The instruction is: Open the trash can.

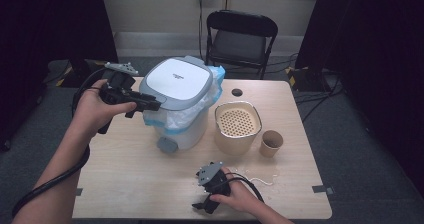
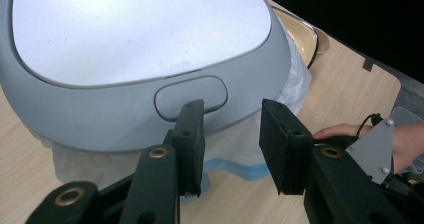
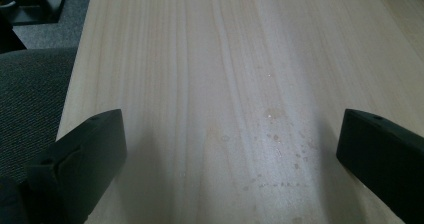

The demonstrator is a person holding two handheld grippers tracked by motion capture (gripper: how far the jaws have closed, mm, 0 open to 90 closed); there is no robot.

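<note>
A white bin [image 1: 182,109] with a closed grey lid [image 1: 176,82] and a blue-edged liner is seen at the tabletop's [image 1: 130,184] ten o'clock. The left hand-held gripper [image 2: 230,129] is held spread, empty, at the lid's button [image 2: 192,95]; the right hand-held gripper [image 3: 230,149] is spread wide.

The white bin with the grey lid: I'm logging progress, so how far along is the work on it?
Done: the bin already has a bag, its blue-edged plastic showing under the lid. In hand: the left gripper hangs at the lid's front, one jaw tip before the oval push button, nothing between the jaws. The lid is closed. The right gripper rests open on the table. Left, probably: opening the lid.
</note>
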